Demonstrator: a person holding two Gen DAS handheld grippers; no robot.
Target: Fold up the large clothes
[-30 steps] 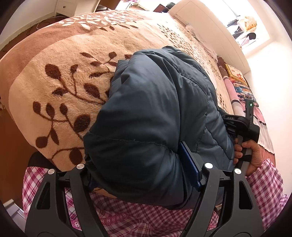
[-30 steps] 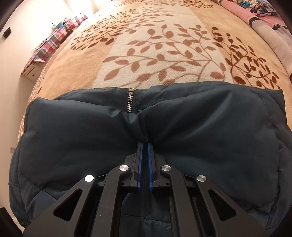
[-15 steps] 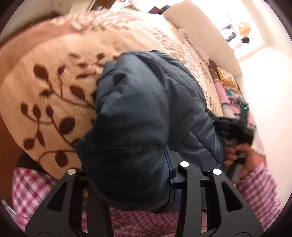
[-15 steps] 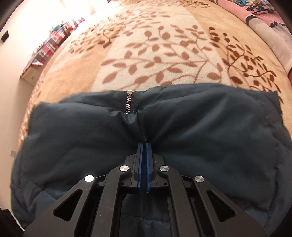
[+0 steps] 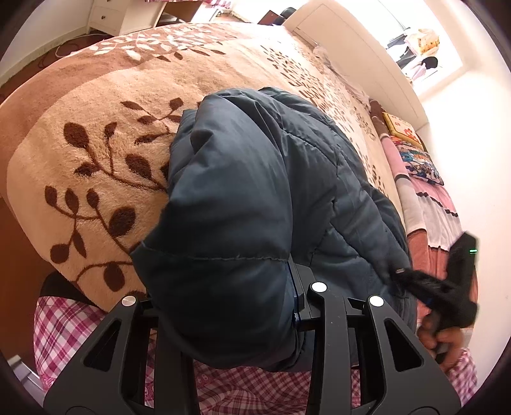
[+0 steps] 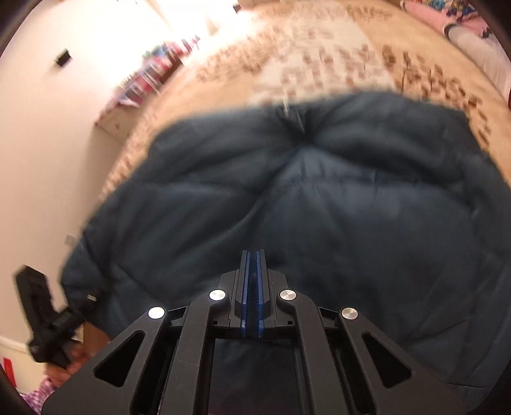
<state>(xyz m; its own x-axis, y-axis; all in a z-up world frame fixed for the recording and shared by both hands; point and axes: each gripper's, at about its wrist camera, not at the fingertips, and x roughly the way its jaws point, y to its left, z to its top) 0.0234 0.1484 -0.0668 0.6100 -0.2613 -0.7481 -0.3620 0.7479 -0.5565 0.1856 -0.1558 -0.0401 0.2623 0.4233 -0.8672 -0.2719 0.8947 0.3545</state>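
Note:
A dark blue padded jacket (image 5: 255, 198) lies bunched on the leaf-patterned blanket near the bed's front edge. My left gripper (image 5: 223, 306) is shut on a thick fold of the jacket's hem, which hides its left finger. In the right wrist view the jacket (image 6: 319, 198) is blurred and fills the middle. My right gripper (image 6: 252, 265) has its blue pads pressed together above the jacket, with no cloth showing between them. It also shows in the left wrist view (image 5: 402, 274), at the jacket's right edge. The left gripper shows at lower left of the right wrist view (image 6: 91, 298).
The beige and brown blanket (image 5: 95, 134) covers the bed. Pink bedding and patterned pillows (image 5: 421, 166) lie at the far right. A white headboard wall (image 5: 367, 54) runs behind. A white drawer unit (image 5: 111, 14) stands beyond the bed. My checked sleeve (image 5: 70, 332) hangs below the left gripper.
My right gripper has let go of the jacket's zipper edge and pulled back and up fast. The left gripper keeps its hold and has lifted the fold slightly.

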